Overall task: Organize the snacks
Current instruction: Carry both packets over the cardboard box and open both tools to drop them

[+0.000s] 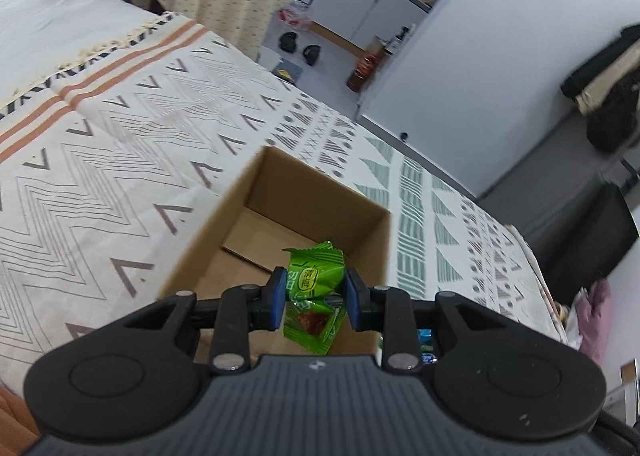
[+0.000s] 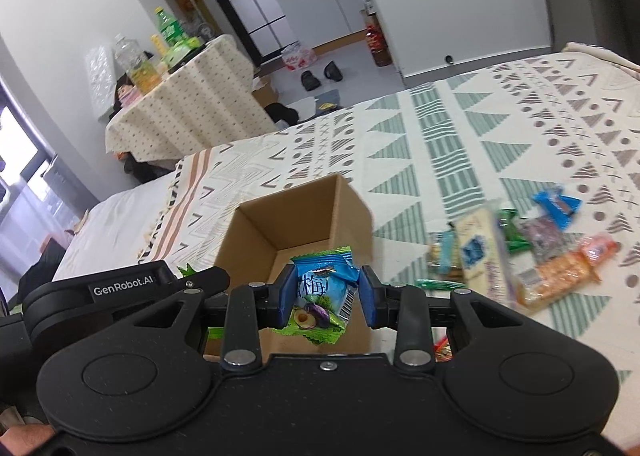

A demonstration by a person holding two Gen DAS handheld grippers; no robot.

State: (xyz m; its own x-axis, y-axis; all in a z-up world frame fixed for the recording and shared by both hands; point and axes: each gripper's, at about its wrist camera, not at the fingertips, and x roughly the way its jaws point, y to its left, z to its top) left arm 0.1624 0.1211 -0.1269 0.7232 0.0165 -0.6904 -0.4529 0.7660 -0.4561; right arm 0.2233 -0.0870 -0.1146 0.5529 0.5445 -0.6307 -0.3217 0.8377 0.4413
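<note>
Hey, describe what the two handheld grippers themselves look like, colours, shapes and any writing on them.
Both are matte black plastic with a ribbed grey base plate, two rounded lobes with circular discs, and linkage bars joined by silver rivets. The left gripper and the right gripper each end in blue finger pads. In the right wrist view, the left one's side carries white "GenRobot.AI" lettering. No cables show.

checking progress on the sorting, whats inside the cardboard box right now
The cardboard box shows only bare floor flaps. The green packet and blue packet are held over it by the hand-held grippers, which hide the near part of its floor.
</note>
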